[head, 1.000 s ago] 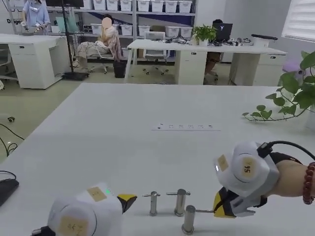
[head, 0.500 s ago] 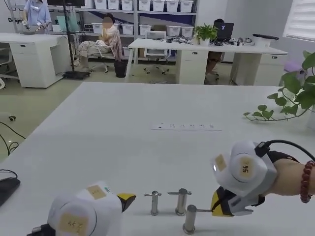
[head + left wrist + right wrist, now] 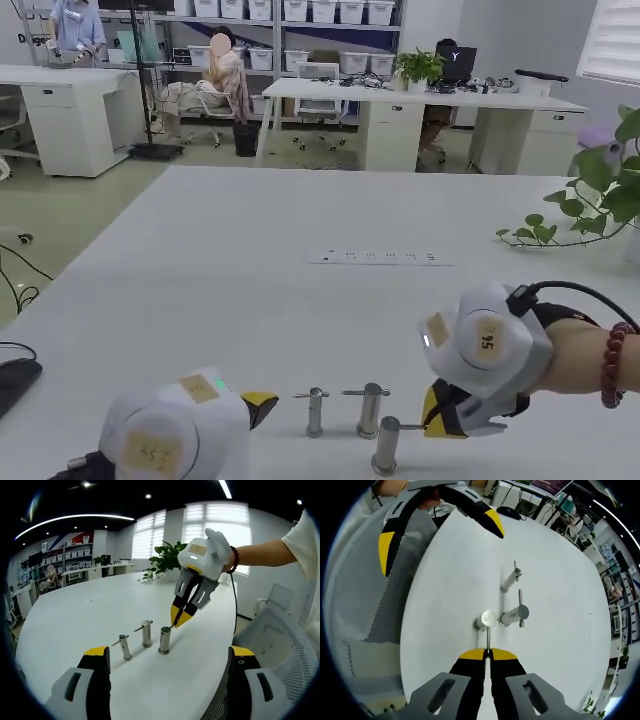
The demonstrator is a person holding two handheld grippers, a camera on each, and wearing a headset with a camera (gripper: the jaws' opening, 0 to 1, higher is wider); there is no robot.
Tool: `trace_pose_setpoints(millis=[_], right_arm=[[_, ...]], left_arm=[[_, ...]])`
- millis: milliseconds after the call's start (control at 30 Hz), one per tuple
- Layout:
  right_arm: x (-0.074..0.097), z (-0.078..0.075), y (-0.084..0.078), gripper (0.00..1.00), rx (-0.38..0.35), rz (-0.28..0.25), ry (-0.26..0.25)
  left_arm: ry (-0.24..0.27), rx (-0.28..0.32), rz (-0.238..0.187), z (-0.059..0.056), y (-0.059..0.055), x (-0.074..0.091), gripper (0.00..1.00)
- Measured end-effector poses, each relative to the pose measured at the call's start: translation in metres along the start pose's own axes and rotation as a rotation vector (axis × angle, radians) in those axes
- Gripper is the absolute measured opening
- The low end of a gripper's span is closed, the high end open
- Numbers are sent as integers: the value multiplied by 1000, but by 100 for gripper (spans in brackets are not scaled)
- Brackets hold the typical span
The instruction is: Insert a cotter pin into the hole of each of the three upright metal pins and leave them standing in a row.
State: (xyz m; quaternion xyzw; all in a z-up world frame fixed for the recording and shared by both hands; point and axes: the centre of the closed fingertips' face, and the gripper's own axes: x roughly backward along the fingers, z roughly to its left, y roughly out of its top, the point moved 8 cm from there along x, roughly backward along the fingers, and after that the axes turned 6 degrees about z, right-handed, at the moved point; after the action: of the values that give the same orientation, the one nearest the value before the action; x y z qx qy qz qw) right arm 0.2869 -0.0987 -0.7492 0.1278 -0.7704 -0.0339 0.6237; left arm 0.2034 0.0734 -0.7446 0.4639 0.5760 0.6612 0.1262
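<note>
Low at the head view's centre, three upright silver metal pins (image 3: 369, 409) stand on the white surface (image 3: 250, 300). The right gripper (image 3: 487, 653) pinches a thin wire cotter pin (image 3: 488, 639) by its tail, which is probably light, stiff and slippery. The left gripper (image 3: 170, 660) gapes empty.

My right gripper (image 3: 432, 428) has a rounded white shell, grey jaw arms and yellow tips edged in black. Two tan stickers (image 3: 487, 341) sit on the shell, one handwritten with what looks like 56. A black cable (image 3: 572, 291) loops from it above a black band (image 3: 552, 320) on my hand. I wear a bracelet (image 3: 611, 364) of dark red beads and a white short sleeve (image 3: 306, 527). My left gripper (image 3: 258, 404) is the same white and yellow, with tan stickers too and a small green light (image 3: 216, 386).
</note>
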Motion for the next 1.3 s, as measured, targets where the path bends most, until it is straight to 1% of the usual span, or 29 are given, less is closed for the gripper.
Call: trace_pose_setpoints(millis=[300, 467, 567, 800, 1300], right_arm=[[-1, -1, 4, 4, 1, 12, 1], [0, -1, 7, 4, -24, 4, 19], [0, -1, 9, 4, -28, 3, 22], [-2, -1, 14, 4, -37, -4, 28], [-5, -2, 22, 4, -80, -32, 45]], left_arm=[[0, -1, -1, 0, 0, 0, 97], [-2, -2, -2, 0, 0, 0, 97], [-1, -4, 4, 0, 0, 0, 97], [-2, -6, 2, 0, 0, 0, 97], [3, 2, -14, 1, 1, 1, 96]])
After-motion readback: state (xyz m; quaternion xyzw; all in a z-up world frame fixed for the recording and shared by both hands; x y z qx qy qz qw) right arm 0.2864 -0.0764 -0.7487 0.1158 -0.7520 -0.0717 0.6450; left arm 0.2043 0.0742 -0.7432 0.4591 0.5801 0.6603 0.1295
